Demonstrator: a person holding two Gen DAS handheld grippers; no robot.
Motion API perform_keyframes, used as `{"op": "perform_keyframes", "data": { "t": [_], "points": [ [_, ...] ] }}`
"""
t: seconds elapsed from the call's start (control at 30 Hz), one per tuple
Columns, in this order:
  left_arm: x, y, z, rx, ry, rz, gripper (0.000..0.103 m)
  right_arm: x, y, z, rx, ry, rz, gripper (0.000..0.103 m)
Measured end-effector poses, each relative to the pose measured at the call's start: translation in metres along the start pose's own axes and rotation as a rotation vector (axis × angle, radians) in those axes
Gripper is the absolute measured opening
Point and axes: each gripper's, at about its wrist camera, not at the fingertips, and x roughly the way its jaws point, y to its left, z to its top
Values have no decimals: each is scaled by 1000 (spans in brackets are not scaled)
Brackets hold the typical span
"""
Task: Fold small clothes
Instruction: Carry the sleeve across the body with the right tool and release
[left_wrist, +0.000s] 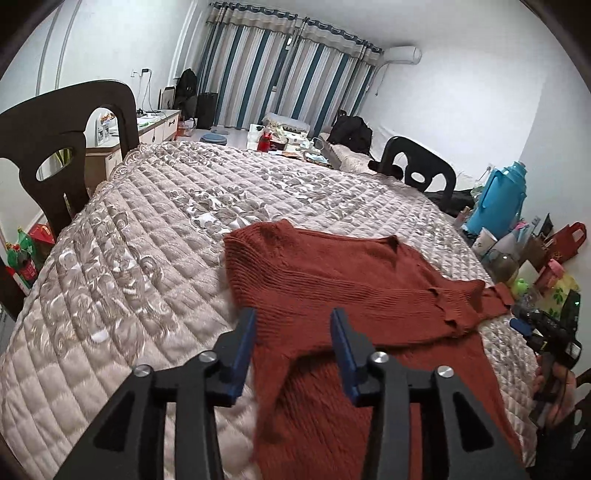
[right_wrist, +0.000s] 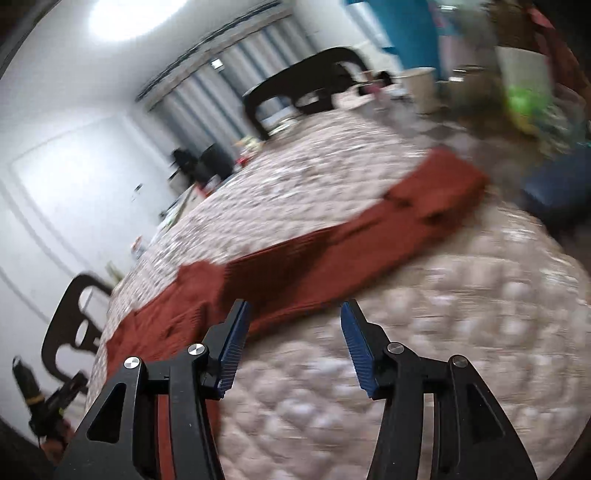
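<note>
Left wrist view: the left tongs (left_wrist: 293, 321) stand open above the near edge of the rust-red sweater (left_wrist: 332, 280), which lies partly folded on the quilted table (left_wrist: 147, 221). Right wrist view, blurred: the right tongs (right_wrist: 295, 314) gape wide, nothing between them, just beside the sweater's near edge.

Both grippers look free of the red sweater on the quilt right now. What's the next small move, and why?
Probably bring the left gripper down onto the near hem of the red sweater and close on it. Its jaws stand open above the knit with nothing pinched. The right gripper is open too, over bare quilt beside the sweater's edge, in a blurred view. The sleeves appear already folded in, so the bottom seems next to fold.
</note>
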Motion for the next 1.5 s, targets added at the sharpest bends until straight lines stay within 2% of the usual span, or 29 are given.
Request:
{"op": "perform_keyframes", "data": {
  "t": [0.2,0.33,0.57,0.73,0.8,0.83,0.87,0.93,1.0,1.13,1.27,1.4,1.5],
  "points": [
    [-9,-11,-2,12,-1,-17,60,-15,-37,22,91,-85,-88,52],
    [-6,-23,-5,29,11,-35,61,-7,-57,40,165,-110,-129,52],
    [5,-35,-11,41,41,-42,61,15,-93,61,310,-90,-190,52],
    [14,-37,-16,31,65,-38,61,24,-96,72,298,-120,-215,51],
    [17,-37,-17,24,71,-37,61,31,-95,78,270,-112,-258,38],
    [17,-37,-17,21,72,-36,61,31,-95,78,267,-107,-270,23],
    [17,-37,-18,19,72,-33,61,32,-97,78,276,-94,-252,12],
    [16,-35,-18,14,68,-27,61,32,-96,78,284,-93,-222,11],
    [12,-32,-18,6,56,-19,61,21,-82,75,238,-116,-197,11],
    [7,-20,-19,-26,45,-7,61,-1,-29,76,126,-147,-65,10],
    [-3,-9,-20,-56,25,-3,61,-19,55,72,-46,-151,83,10],
    [-18,4,-20,-80,-7,5,61,-8,151,48,-232,-88,223,10],
    [-30,15,-21,-103,-31,18,61,18,213,10,-354,6,295,10]
  ]
}}
